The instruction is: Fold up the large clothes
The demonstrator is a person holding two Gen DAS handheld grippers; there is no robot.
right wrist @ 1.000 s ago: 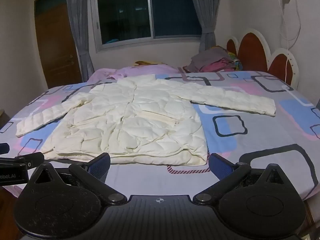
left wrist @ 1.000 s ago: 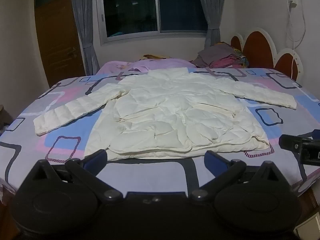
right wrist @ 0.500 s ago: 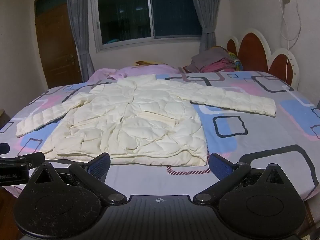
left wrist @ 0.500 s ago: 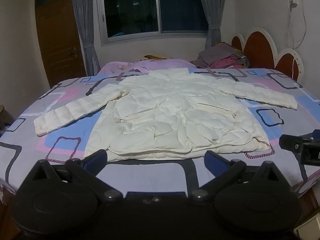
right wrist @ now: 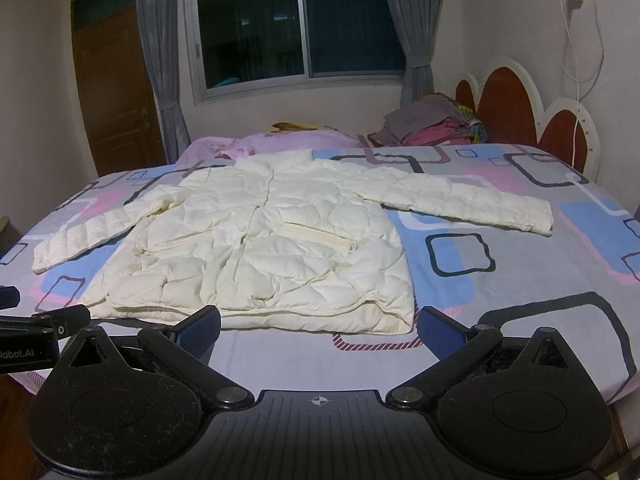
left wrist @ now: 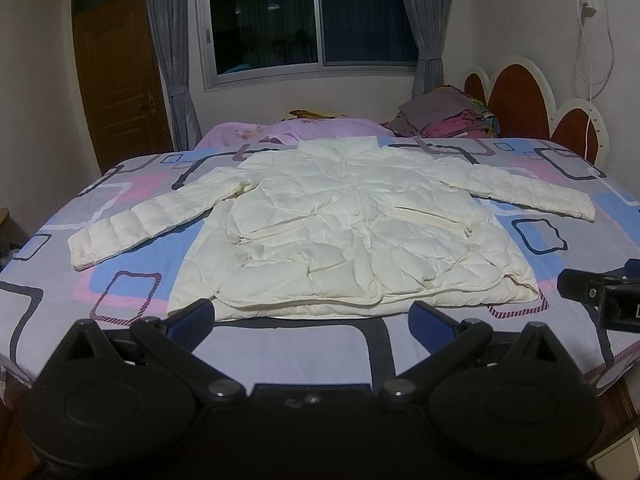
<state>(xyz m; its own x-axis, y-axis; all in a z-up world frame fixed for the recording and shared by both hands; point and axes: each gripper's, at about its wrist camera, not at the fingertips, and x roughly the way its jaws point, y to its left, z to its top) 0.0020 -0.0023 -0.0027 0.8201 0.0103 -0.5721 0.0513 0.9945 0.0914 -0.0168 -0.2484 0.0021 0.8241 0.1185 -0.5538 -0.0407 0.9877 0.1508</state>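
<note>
A cream puffer jacket [left wrist: 348, 232] [right wrist: 264, 248] lies flat on the bed, front up, with both sleeves spread out to the sides and its hem toward me. My left gripper [left wrist: 310, 318] hovers just short of the hem's middle, open, with nothing between its blue-padded fingers. My right gripper [right wrist: 318, 326] hangs near the hem's right corner, also open and empty. Each gripper shows at the edge of the other's view: the right one [left wrist: 600, 294] and the left one [right wrist: 36, 332].
The bed [left wrist: 560, 240] carries a grey sheet with pink and blue squares. A pink blanket [left wrist: 296, 130] and a pile of folded clothes [left wrist: 448, 118] sit at the far edge. A red and white headboard [left wrist: 532, 100] stands at right, a wooden door [left wrist: 120, 80] at left.
Both views have crept very slightly closer to the jacket's hem. The jacket has not moved and both grippers stay open.
</note>
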